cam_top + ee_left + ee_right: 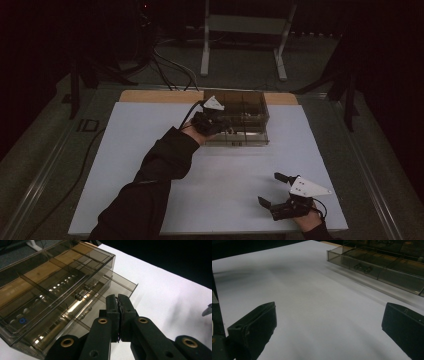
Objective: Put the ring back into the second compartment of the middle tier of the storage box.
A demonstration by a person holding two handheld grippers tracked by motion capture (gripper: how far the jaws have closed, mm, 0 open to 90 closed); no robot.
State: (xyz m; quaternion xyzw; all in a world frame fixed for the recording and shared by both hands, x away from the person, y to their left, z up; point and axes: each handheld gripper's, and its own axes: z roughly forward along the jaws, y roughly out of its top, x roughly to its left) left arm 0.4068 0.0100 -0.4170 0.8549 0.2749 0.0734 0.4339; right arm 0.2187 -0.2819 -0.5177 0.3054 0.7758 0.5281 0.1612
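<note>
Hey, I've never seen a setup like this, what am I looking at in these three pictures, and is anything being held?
A person sits at a white table with a hand-held two-jaw tool in each hand. One picture looks down from above; the other two come from cameras riding on each tool. At the far side stands a smoky clear plastic drawer box with a drawer pulled partly out. The left gripper is beside that box, its fingers pressed together with nothing visible between them. The right gripper rests near the table's front edge, fingers wide apart, empty.
</note>
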